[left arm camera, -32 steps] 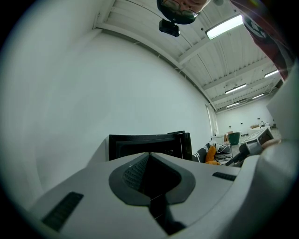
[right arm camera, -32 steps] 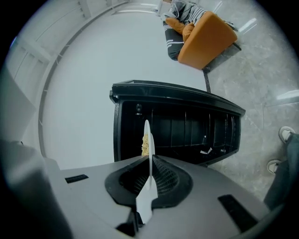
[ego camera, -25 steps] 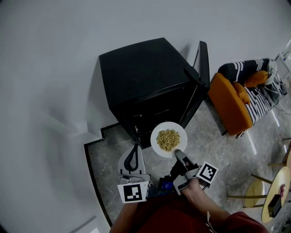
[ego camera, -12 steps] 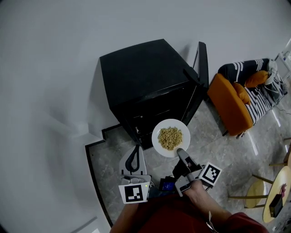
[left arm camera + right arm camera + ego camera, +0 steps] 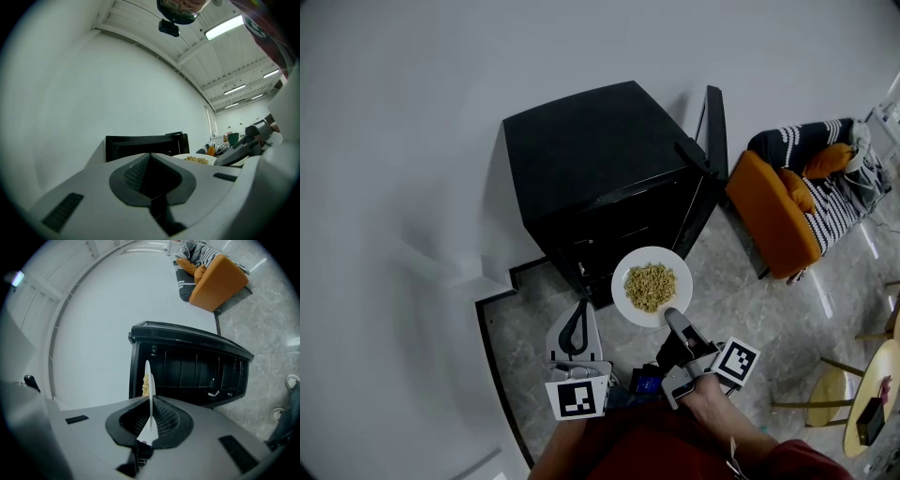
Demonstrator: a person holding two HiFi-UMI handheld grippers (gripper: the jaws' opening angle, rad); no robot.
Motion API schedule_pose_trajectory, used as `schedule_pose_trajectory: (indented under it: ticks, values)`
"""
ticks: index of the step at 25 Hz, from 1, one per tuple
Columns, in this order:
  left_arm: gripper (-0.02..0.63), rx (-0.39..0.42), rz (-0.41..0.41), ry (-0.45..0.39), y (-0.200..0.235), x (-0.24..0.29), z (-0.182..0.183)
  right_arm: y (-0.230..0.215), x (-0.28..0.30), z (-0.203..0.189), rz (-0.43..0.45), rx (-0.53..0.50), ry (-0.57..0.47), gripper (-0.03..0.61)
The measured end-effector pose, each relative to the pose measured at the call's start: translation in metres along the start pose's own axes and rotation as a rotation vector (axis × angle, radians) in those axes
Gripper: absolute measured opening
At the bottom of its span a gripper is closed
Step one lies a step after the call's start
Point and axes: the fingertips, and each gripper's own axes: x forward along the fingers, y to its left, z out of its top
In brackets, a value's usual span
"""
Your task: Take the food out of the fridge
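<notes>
The right tool [image 5: 669, 318] gripped the rim of a round white plate [image 5: 624, 277] of yellowish crumbly food [image 5: 649, 286] just outside the open black fridge [image 5: 591, 159], while the left tool [image 5: 577, 307] hung closed on nothing.

Dim and greyish, evenly lit indoors. Bent hard by fisheye lenses, with black rounded corners in both gripper views. Brightest at the ceiling strip lights [image 5: 224, 27]. Soft shadow on the wall [image 5: 412, 112] beside the black fridge [image 5: 600, 159]; faint glare streaks on the floor [image 5: 820, 295].
</notes>
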Motion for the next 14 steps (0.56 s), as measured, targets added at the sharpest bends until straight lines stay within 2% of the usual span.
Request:
schedule_pose_trajectory:
  ticks: [14]
  values:
    - [0.015,0.011,0.013,-0.001,-0.0020,0.0030,-0.0063,0.0011,-0.0043,0.0031,-0.021,0.041,-0.009,0.032]
